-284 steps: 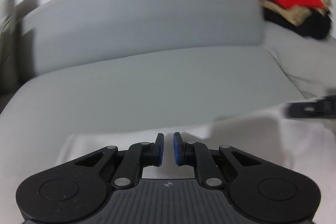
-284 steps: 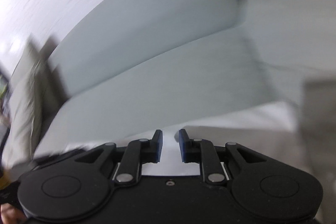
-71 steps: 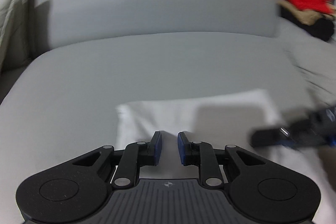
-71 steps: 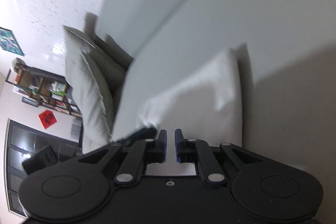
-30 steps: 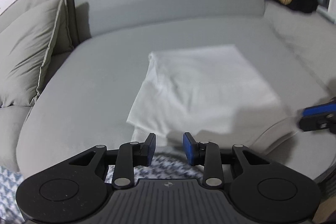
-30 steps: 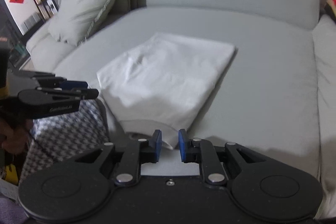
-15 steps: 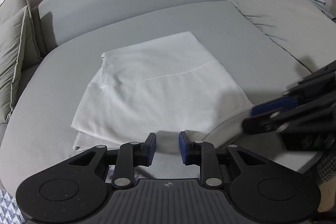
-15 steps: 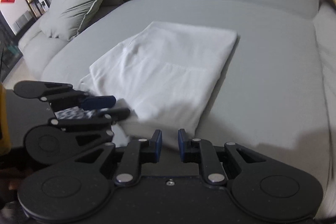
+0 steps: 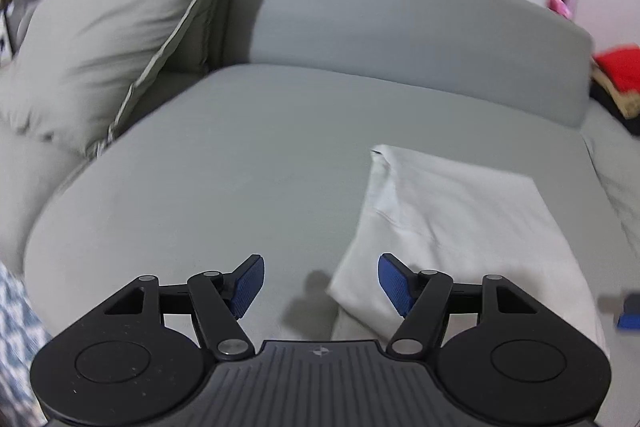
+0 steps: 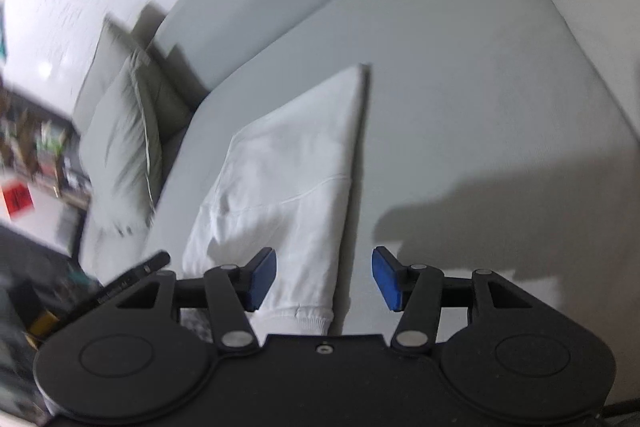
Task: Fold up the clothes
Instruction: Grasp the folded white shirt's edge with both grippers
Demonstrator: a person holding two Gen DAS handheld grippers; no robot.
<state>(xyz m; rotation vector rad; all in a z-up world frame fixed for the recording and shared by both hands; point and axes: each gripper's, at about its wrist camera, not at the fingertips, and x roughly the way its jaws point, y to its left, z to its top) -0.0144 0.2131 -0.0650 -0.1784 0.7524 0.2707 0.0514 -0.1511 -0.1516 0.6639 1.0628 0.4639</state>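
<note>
Folded garment (image 9: 460,227) lies on sofa seat (image 9: 248,163), w/ backrest (image 9: 400,39) behind, cushions (image 9: 104,39) at left, clothes pile (image 9: 618,79) far right.

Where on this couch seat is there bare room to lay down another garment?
The widest bare patch is the grey seat between the pillows and the folded white garment. A second one lies right of the garment, toward the seat's far edge. The red and black clothes pile crowds the far right corner.
</note>
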